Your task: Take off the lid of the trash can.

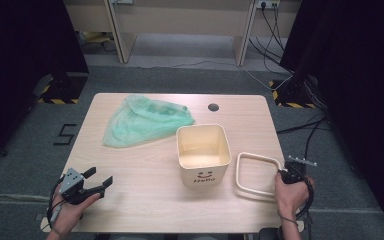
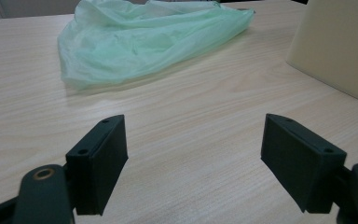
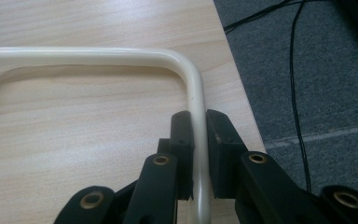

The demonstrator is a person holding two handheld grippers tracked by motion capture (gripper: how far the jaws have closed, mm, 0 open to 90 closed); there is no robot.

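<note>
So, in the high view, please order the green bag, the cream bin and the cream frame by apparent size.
1. green bag, largest.
2 and 3. cream bin and cream frame look alike; I cannot rank them.

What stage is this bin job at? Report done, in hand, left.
Done: nothing seems fitted yet; the cream bin stands empty and unlined, and the green bag lies loose on the table behind it. In hand: the right gripper is shut on the cream rim frame. The left gripper is open and empty. Left: presumably lining the bin and seating the frame.
</note>
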